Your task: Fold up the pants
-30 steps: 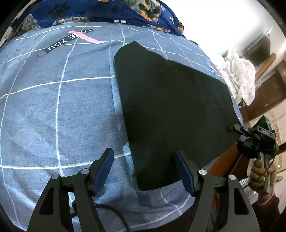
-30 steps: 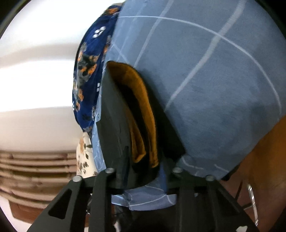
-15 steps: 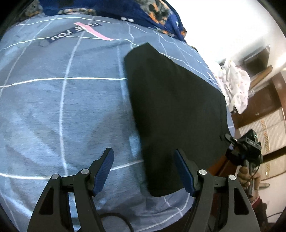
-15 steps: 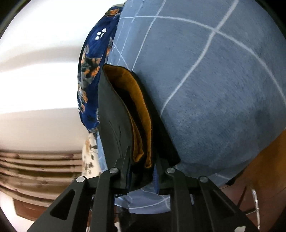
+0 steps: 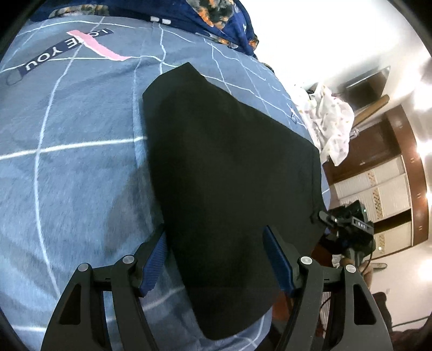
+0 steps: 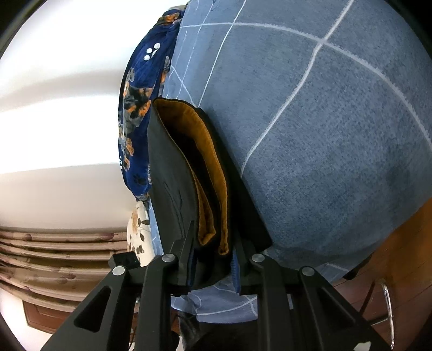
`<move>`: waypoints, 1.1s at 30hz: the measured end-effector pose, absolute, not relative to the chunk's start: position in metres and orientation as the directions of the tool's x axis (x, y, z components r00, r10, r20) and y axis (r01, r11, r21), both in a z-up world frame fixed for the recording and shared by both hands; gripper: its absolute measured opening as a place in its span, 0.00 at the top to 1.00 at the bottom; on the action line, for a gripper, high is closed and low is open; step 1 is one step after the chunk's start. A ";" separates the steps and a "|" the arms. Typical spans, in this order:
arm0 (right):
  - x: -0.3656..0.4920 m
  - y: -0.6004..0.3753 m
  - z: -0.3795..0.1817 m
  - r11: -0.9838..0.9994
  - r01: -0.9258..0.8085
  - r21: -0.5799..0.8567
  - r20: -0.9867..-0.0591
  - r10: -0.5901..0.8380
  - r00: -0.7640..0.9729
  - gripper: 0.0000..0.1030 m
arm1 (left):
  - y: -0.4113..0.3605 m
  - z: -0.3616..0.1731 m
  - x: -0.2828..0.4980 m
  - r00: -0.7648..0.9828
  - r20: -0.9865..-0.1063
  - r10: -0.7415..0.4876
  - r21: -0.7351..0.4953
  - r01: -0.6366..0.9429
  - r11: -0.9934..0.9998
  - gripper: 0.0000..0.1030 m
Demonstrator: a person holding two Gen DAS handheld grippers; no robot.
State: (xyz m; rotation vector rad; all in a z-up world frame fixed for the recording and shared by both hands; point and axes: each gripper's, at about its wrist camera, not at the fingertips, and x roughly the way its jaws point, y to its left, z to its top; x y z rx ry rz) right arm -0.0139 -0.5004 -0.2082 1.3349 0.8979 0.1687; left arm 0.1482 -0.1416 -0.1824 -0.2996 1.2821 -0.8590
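Black pants (image 5: pixel 232 172) lie flat on a blue-grey checked bedspread (image 5: pixel 75 167). My left gripper (image 5: pixel 216 245) hangs open over their near end, its blue pads (image 5: pixel 155 257) spread on either side of the cloth and not pressing it. At the bed's right edge my right gripper (image 5: pixel 328 220) grips the pants' side hem. In the right wrist view the right gripper (image 6: pixel 213 243) is shut on the pants (image 6: pixel 172 175), and their orange lining (image 6: pixel 208 162) shows between the lifted layers.
A dark blue patterned blanket (image 5: pixel 221 16) lies bunched at the far end of the bed. A white printed cloth (image 5: pixel 332 127) and a brown wardrobe (image 5: pixel 378 172) stand beyond the right edge. The wooden bed frame (image 6: pixel 399 256) runs below the bedspread.
My left gripper has swung right, from over the bedspread beside the pants to over their near end. The right gripper's jaws have narrowed a little on the hem.
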 end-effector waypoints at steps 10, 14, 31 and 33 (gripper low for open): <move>-0.014 -0.501 -0.214 0.255 0.372 0.893 -0.448 0.590 0.672 0.83 | -0.168 -0.190 0.170 -0.120 -0.610 -0.783 -0.745 0.422 0.516 0.30; -0.015 -0.503 -0.218 0.234 0.368 0.900 -0.432 0.597 0.676 0.83 | -0.177 -0.194 0.180 -0.184 -0.560 -0.808 -0.797 0.384 0.466 0.30; -0.014 -0.505 -0.221 0.213 0.366 0.906 -0.416 0.610 0.674 0.83 | -0.188 -0.182 0.159 0.037 -0.739 -0.672 -0.574 0.489 0.657 0.71; -0.015 -0.505 -0.220 0.216 0.366 0.905 -0.418 0.609 0.674 0.83 | -0.192 -0.178 0.156 0.063 -0.753 -0.655 -0.542 0.505 0.672 0.71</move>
